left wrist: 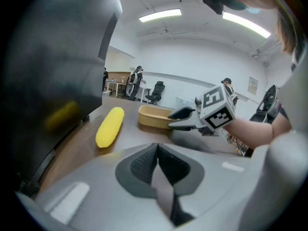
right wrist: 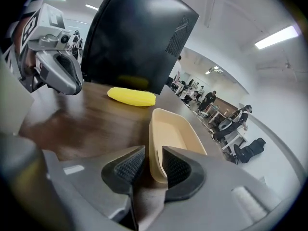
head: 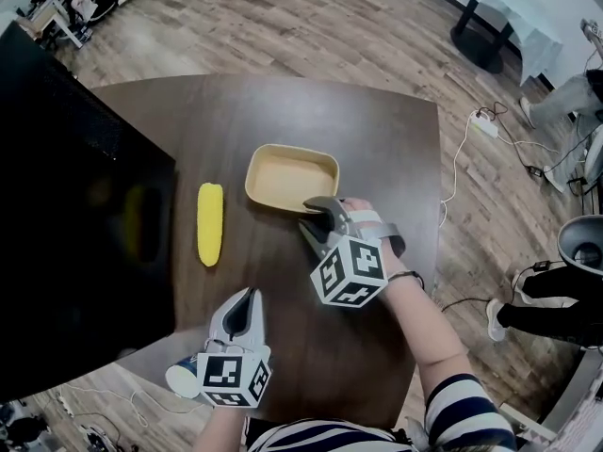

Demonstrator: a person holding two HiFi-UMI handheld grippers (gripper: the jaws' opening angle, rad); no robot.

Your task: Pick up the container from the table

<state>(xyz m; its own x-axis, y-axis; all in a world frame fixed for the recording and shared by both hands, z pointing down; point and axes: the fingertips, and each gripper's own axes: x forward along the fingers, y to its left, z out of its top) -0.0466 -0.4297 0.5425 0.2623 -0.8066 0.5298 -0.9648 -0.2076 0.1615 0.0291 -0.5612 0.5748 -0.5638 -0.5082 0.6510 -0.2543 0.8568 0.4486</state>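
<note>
Dark wood counter (head: 283,111) stretched under everything, with a big black panel (head: 75,205) at the far left and a yellow corn cob (head: 209,222) lying just beside it. Nearer me, my left claw (head: 249,298) had its jaws together with nothing between them. Right of the cob the tan container (head: 287,172) sat on the counter, and my right claw (head: 306,215) stood with jaws apart astride its near wall, pads not pressing.
</note>
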